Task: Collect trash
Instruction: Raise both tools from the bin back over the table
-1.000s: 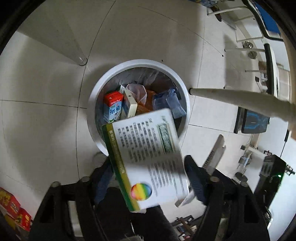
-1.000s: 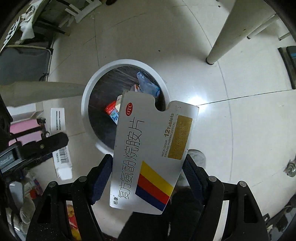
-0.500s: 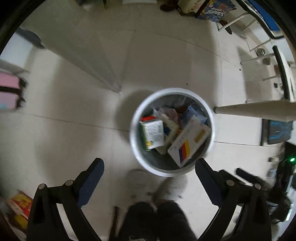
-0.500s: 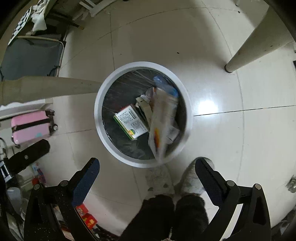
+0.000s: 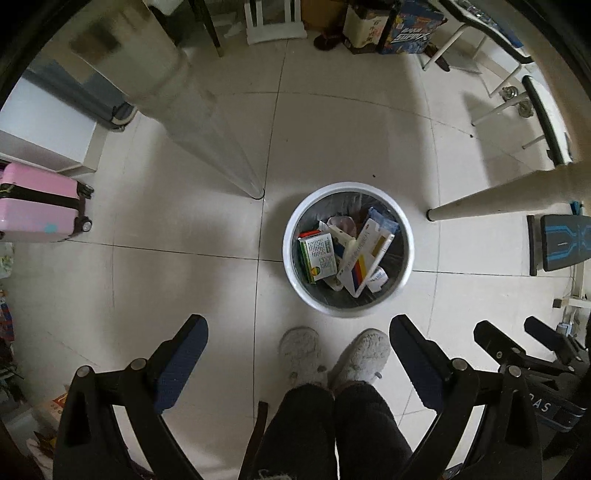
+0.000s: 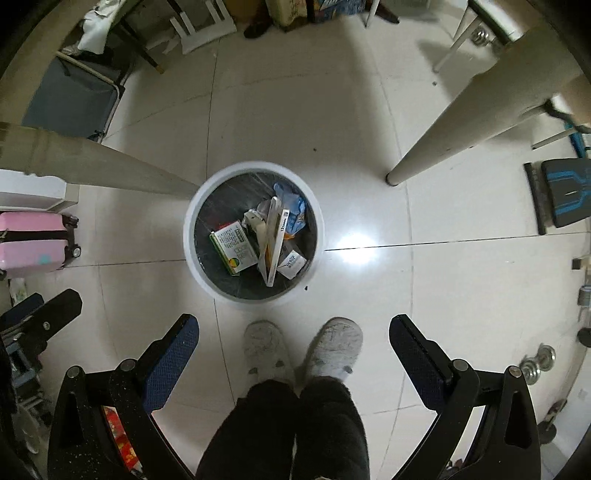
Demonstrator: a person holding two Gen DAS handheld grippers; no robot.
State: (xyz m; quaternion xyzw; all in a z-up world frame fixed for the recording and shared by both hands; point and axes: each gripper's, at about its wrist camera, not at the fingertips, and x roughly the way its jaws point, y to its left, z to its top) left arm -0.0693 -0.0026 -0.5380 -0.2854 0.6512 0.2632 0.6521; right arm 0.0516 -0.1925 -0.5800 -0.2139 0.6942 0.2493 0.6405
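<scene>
A round white trash bin (image 5: 295,288) stands on the tiled floor and also shows in the right wrist view (image 6: 190,254). Inside lie a green-edged medicine box (image 5: 320,255) (image 6: 233,248), a white box with red, yellow and blue stripes (image 5: 364,258) (image 6: 275,243), and other cartons and wrappers. My left gripper (image 5: 298,334) is open and empty, high above the floor in front of the bin. My right gripper (image 6: 293,332) is also open and empty, high above the bin.
The person's two slippered feet (image 5: 332,356) stand just before the bin. Table legs (image 5: 207,140) (image 5: 509,195) rise on both sides of it. A pink suitcase (image 5: 37,206) stands at the left. Chairs and boxes (image 5: 410,29) line the far wall.
Both grippers opened and dropped their boxes into the bin. Both then rose well above it, so the bin looks smaller.
</scene>
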